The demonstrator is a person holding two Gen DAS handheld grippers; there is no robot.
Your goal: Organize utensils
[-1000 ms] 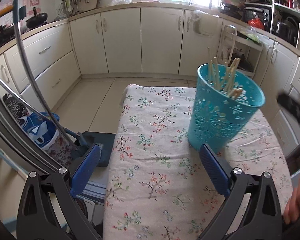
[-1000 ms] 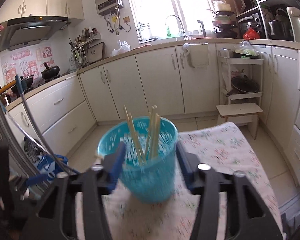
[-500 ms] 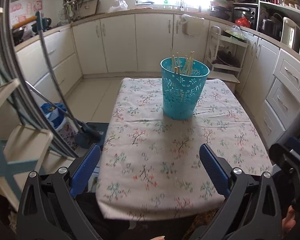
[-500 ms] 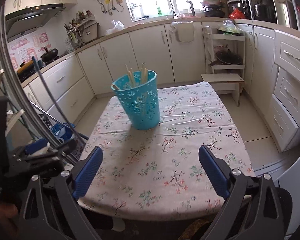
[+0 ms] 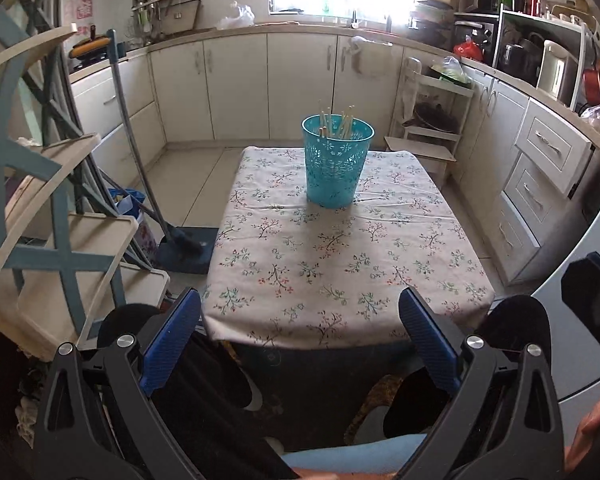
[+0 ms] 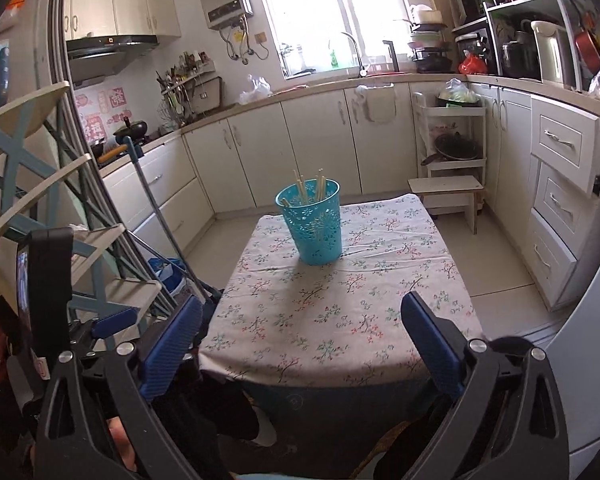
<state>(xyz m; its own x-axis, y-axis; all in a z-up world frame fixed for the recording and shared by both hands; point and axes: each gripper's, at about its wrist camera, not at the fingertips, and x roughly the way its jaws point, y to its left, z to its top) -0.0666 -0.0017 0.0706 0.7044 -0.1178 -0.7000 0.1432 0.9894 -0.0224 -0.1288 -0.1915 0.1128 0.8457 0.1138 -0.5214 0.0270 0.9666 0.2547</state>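
A turquoise perforated basket (image 5: 335, 167) stands upright on the far half of the floral-cloth table (image 5: 340, 264); it also shows in the right wrist view (image 6: 313, 227). Several wooden chopsticks (image 5: 336, 123) stand inside it, also seen in the right wrist view (image 6: 309, 189). My left gripper (image 5: 300, 332) is open and empty, held back from the table's near edge. My right gripper (image 6: 302, 334) is open and empty, also short of the near edge. The table (image 6: 340, 304) carries nothing else that I can see.
A blue-and-white folding shelf rack (image 5: 40, 216) stands close on the left. A mop and dustpan (image 5: 180, 240) lean by the table's left side. White cabinets (image 5: 540, 184) line the right; a small step stool (image 6: 448, 192) stands behind the table.
Both grippers have pulled back from the basket to beyond the table's near edge. The right gripper, earlier astride the basket, has let it stand on the table.
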